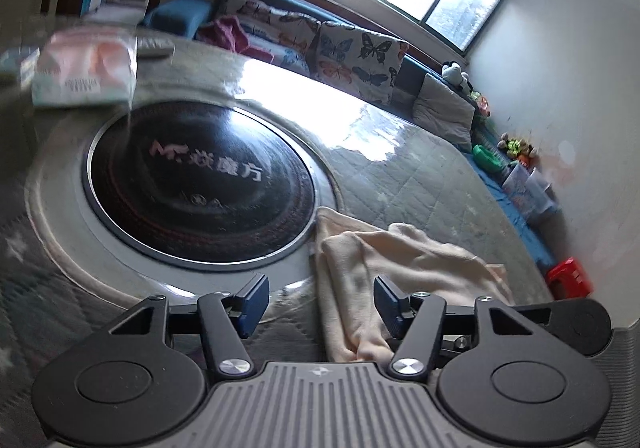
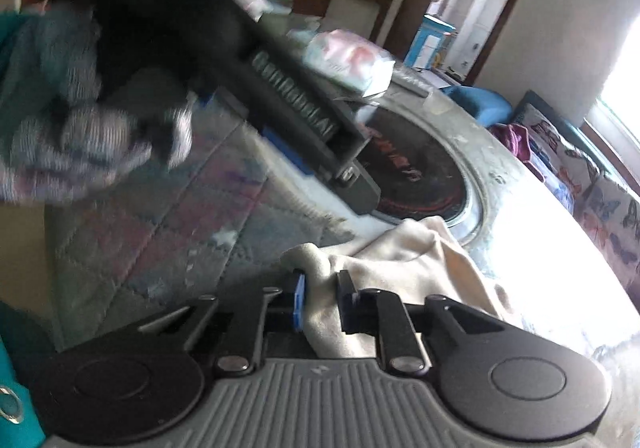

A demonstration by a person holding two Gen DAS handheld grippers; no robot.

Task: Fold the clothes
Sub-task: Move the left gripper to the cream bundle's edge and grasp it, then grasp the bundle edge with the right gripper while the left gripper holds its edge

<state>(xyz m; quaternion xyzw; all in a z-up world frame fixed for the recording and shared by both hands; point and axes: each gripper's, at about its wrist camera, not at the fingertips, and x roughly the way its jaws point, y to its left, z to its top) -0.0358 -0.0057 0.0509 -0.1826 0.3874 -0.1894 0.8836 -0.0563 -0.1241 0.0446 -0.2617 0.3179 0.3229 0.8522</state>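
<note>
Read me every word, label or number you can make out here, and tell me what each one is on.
"M" logo, then Chinese characters that look like "焱魔方": white print on the black cooktop.
Small symbols below that print: too small to read.
Barcode and print on the pink and white pack: blurred, unreadable.
Red lettering on the cooktop, right wrist view: partly hidden by the left gripper, unreadable.
Cream cloth: no text.

The left hand-held gripper [image 1: 320, 306] hangs with jaws wide apart over a cream cloth [image 1: 404, 268] lying crumpled on the quilted tabletop [image 1: 400, 183], just beside the black hotplate [image 1: 200, 183]; contact is unclear.
</note>
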